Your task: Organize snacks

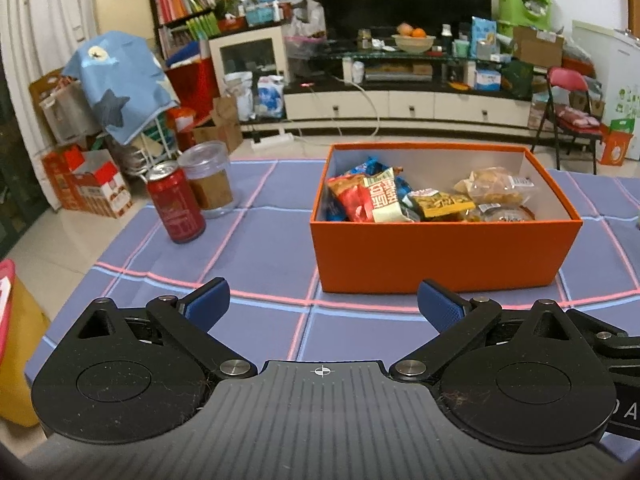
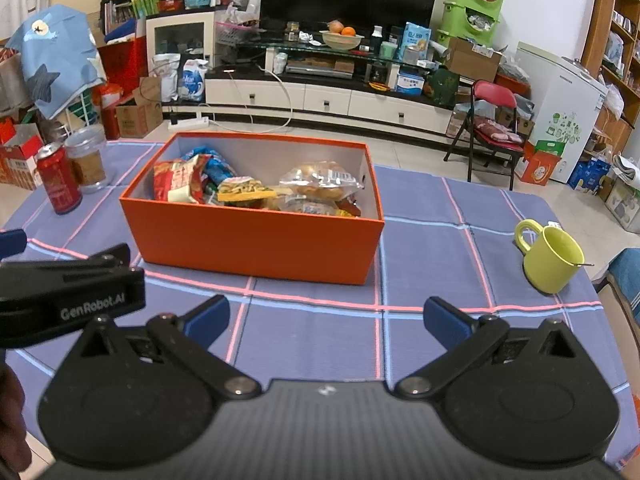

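Left gripper (image 1: 323,307) & right gripper (image 2: 326,318) both spread wide, empty. Orange box (image 1: 440,256) w/ snack packets (image 1: 380,200) just ahead; looks done, maybe final check.

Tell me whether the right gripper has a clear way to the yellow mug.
Probably yes. The right gripper is open, and only bare tablecloth lies between it and the yellow mug, which stands apart from the orange box.
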